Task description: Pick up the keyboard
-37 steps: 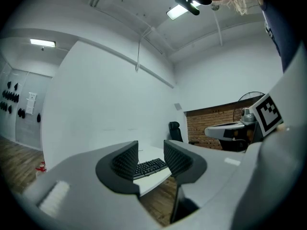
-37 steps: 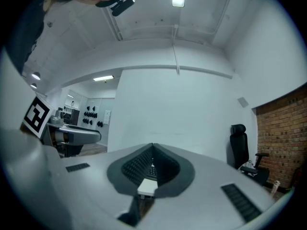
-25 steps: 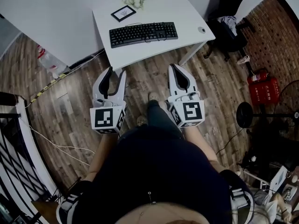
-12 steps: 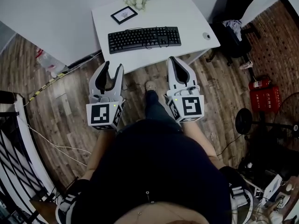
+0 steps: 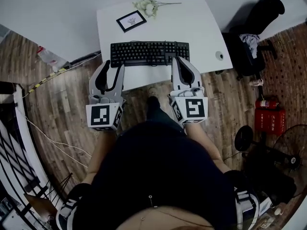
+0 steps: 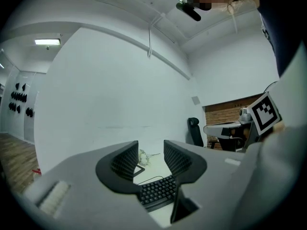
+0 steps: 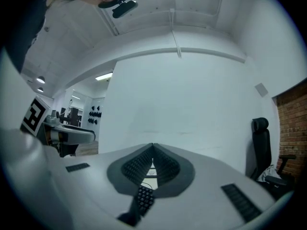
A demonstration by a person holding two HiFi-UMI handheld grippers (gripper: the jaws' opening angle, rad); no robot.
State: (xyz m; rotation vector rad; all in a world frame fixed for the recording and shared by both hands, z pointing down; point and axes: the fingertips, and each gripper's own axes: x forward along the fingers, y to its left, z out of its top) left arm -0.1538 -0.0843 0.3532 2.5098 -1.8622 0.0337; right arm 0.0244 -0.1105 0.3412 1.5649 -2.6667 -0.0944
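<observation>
1. Head view: The black keyboard (image 5: 149, 53) lies flat on the white table (image 5: 201, 28), near its front edge.
   - The left gripper (image 5: 112, 67) has its jaws wide apart with nothing in them. Its tips are by the keyboard's left end.
   - The right gripper (image 5: 179, 60) has its jaws pressed together. Its tips are by the keyboard's right end.
   - I cannot tell if either one touches the keyboard.
   - A picture frame (image 5: 131, 20) and white flowers (image 5: 149, 5) sit behind the keyboard.
   - A mouse (image 5: 219, 55) is near the table's right edge.
2. Left gripper view: The two jaws stand apart and hold nothing. The keyboard (image 6: 158, 193) shows low between them, flat on the table.
3. Right gripper view: The jaws are closed tight on nothing. A bit of the keyboard (image 7: 144, 198) peeks out under them.
</observation>
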